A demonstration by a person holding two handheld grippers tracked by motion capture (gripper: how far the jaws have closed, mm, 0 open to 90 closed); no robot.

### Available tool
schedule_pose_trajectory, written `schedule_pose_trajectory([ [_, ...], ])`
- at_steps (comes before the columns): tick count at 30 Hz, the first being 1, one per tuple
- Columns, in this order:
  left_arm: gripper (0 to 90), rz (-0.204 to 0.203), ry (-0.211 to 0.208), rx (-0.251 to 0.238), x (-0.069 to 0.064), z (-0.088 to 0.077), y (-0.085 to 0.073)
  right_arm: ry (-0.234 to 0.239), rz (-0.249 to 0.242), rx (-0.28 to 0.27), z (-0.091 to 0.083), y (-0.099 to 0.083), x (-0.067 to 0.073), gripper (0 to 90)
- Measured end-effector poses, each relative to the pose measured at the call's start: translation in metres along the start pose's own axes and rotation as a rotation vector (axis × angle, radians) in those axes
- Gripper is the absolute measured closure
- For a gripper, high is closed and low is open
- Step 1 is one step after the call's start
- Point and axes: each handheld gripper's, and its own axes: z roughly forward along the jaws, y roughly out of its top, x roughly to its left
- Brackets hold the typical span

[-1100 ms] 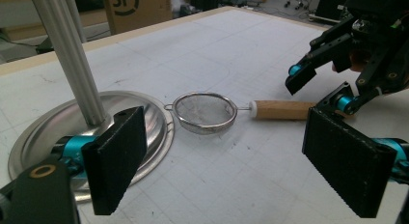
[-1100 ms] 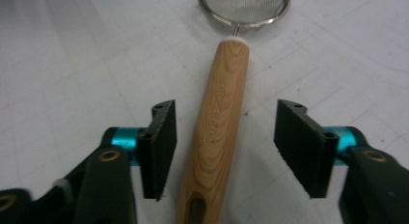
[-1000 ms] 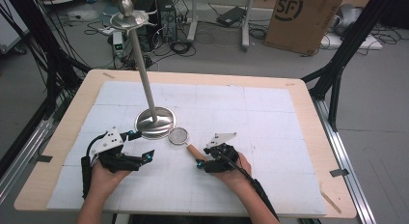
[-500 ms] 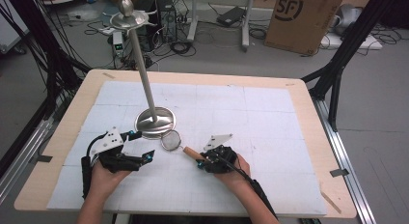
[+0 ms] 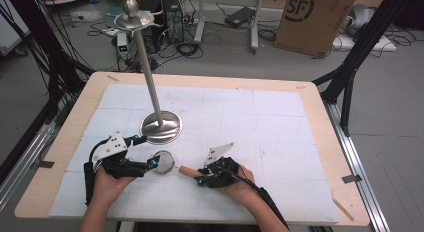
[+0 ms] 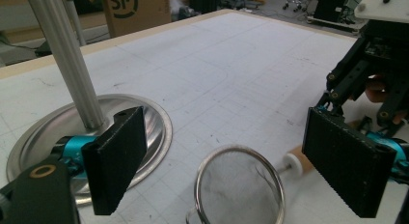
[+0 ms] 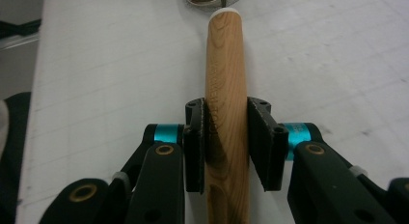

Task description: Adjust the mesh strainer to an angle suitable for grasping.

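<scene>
The right gripper (image 5: 197, 178) sits near the near edge of the table (image 5: 310, 99), right of centre, its jaws clamped on the wooden handle (image 7: 226, 89) of a small strainer (image 5: 163, 162). In the right gripper view both black pads press flat on the handle's two sides, with no gap. The jaws have just been closing onto it.

The strainer lies low over the white mat (image 5: 250, 112), its handle pointing right into the right gripper and its round mesh bowl (image 6: 239, 190) to the left. Whether the bowl rests on the mat or hangs just above it cannot be told.

The left gripper (image 5: 152, 164) lies at the near left, held by the person's left hand (image 5: 107, 184). Its jaws stand wide open, one on each side of the bowl's ring; in the left gripper view neither pad touches the ring.

Just beyond the left gripper stands a metal stand (image 5: 150, 77), a tilted-looking pole rising from a round base (image 5: 161, 128) to a small dish and ball on top. The base is near the strainer, not touching it.
</scene>
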Motion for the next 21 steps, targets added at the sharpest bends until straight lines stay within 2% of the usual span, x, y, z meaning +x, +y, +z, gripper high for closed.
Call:
schedule_pose_trajectory([
  [3, 16.5, 0.002, 0.001, 0.001, 0.000, 0.000, 0.000, 0.047, -0.033, 0.008, 0.005, 0.004, 0.007, 69.6],
  [6, 16.5, 0.000, 0.001, 0.001, 0.000, 0.000, 0.000, 0.049, -0.070, 0.018, 0.009, 0.007, 0.012, 68.6],
  [10, 16.5, 0.001, 0.001, 0.003, 0.000, 0.000, 0.000, 0.003, -0.058, 0.000, 0.005, 0.006, 0.009, 59.8],
  [13, 16.5, -0.001, 0.003, 0.003, 0.001, 0.000, 0.000, -0.018, -0.053, 0.008, 0.001, 0.002, 0.011, 56.1],
  [16, 16.5, 0.000, 0.002, 0.004, 0.000, 0.000, 0.000, -0.059, -0.072, 0.018, -0.001, -0.002, 0.012, 55.4],
  [21, 16.5, 0.002, 0.001, 0.006, 0.000, 0.001, 0.000, -0.125, -0.039, 0.015, -0.008, -0.007, 0.003, 55.2],
])
